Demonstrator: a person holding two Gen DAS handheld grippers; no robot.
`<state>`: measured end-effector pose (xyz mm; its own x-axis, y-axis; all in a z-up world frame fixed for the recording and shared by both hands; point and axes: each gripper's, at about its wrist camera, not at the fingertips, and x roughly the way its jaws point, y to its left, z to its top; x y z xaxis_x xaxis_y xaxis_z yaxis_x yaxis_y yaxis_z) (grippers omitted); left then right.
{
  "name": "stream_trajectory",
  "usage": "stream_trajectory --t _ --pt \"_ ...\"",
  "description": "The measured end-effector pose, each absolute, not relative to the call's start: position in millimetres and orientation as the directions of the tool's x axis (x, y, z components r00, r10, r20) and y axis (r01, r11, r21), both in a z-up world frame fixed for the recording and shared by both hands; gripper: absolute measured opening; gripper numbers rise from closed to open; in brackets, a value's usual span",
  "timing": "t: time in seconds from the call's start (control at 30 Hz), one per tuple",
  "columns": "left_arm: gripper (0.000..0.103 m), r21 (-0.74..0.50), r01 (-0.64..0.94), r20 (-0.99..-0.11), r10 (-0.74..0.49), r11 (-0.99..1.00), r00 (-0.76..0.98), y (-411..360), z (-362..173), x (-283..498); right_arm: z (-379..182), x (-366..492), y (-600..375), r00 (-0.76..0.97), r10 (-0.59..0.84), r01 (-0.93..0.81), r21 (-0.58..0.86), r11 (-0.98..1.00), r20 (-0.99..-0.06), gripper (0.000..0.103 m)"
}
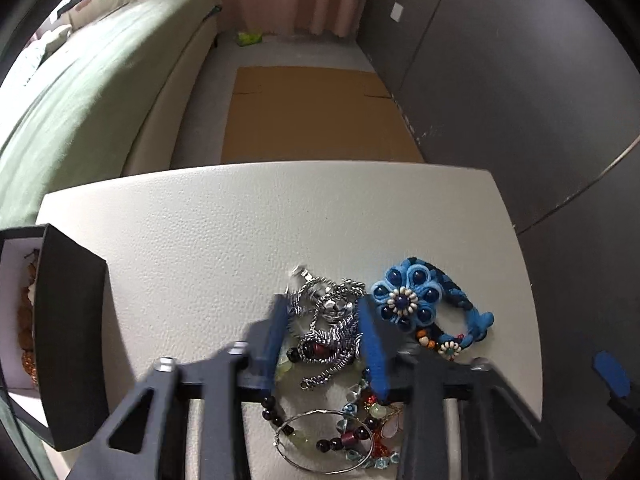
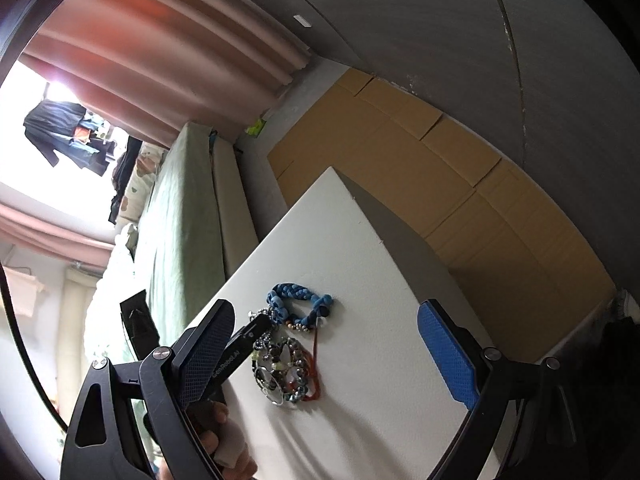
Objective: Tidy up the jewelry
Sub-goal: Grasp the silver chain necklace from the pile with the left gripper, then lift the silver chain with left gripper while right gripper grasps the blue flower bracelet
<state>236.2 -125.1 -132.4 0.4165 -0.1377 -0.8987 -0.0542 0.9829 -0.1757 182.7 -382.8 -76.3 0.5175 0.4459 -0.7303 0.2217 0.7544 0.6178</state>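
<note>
A silver chain necklace lies in a jewelry pile on the white table. My left gripper is down over it, one blue-padded finger on each side of the chain, jaws partly closed; grip unclear. A blue braided flower bracelet lies just right of it. Beaded bracelets and a wire hoop lie under the gripper body. In the right wrist view my right gripper is open and empty, held above the pile; the blue bracelet and the left gripper show there too.
A black jewelry box with a white inside stands open at the table's left edge, with brownish items in it. Beyond the table are a green bed, flat cardboard on the floor and a dark wall.
</note>
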Motion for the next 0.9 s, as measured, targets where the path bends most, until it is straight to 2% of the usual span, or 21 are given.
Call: stream_trajectory --t 0.27,0.33,0.8,0.9 --pt "0.014 -0.219 -0.030 -0.890 -0.187 0.975 0.417 -114 -124 238 -79 184 -376 0.497 0.457 0.205 0.612 0.764 -0.738 0.094" --pt "0.002 -0.209 -0.019 -0.886 -0.181 0.978 0.428 -111 -116 238 -80 186 -371 0.487 0.470 0.194 0.616 0.764 -0.736 0.094" --pt "0.001 -0.234 0.022 -0.820 -0.209 0.972 0.533 -85 -42 213 -89 190 -336 0.434 0.512 0.128 0.613 0.780 -0.741 0.094" --pt "0.001 -0.238 0.021 -0.800 -0.208 0.971 0.563 -77 -22 211 -91 191 -332 0.434 0.507 0.118 0.605 0.787 -0.745 0.086"
